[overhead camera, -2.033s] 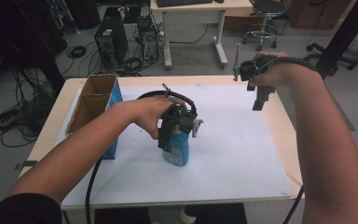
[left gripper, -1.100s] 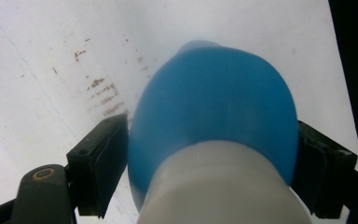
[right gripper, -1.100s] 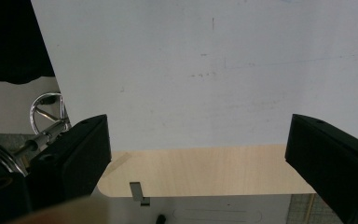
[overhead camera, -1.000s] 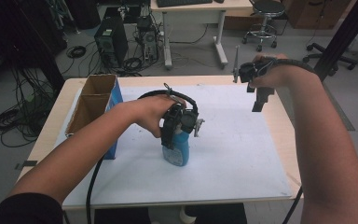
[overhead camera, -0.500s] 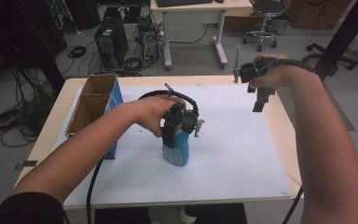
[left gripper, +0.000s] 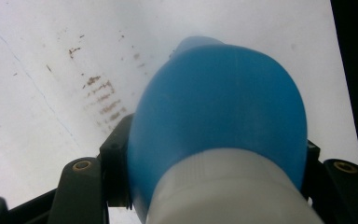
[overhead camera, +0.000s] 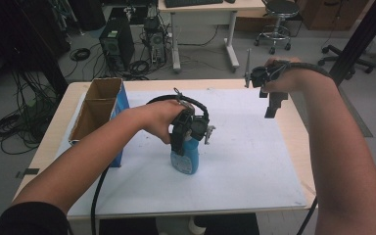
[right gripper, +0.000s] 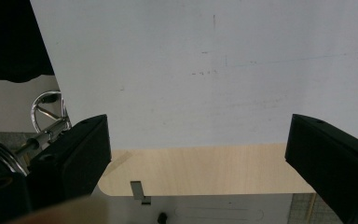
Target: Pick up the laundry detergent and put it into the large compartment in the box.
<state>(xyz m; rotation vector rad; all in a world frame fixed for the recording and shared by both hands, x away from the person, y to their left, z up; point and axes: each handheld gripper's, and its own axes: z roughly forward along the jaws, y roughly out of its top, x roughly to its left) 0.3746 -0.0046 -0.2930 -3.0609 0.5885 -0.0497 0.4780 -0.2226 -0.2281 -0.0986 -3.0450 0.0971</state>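
A blue bottle (overhead camera: 190, 160) with a white cap stands upright on the white sheet (overhead camera: 254, 161) at mid-table. My left gripper (overhead camera: 187, 143) comes down on it from above. Its jaws have just been closing and now press on the bottle's upper body from both sides. In the left gripper view the blue bottle (left gripper: 219, 107) bulges between the two black jaws, its white cap nearest the camera. My right gripper (overhead camera: 271, 108) hangs open in the air over the table's far right, pointing down. The right gripper view shows the right gripper (right gripper: 198, 149) with nothing between its jaws.
An open cardboard box (overhead camera: 97, 108) with a blue side stands at the table's left edge. The wooden table edge (right gripper: 200, 170) lies below the right gripper. Desks, computer towers, cables and a stool stand on the floor beyond the table.
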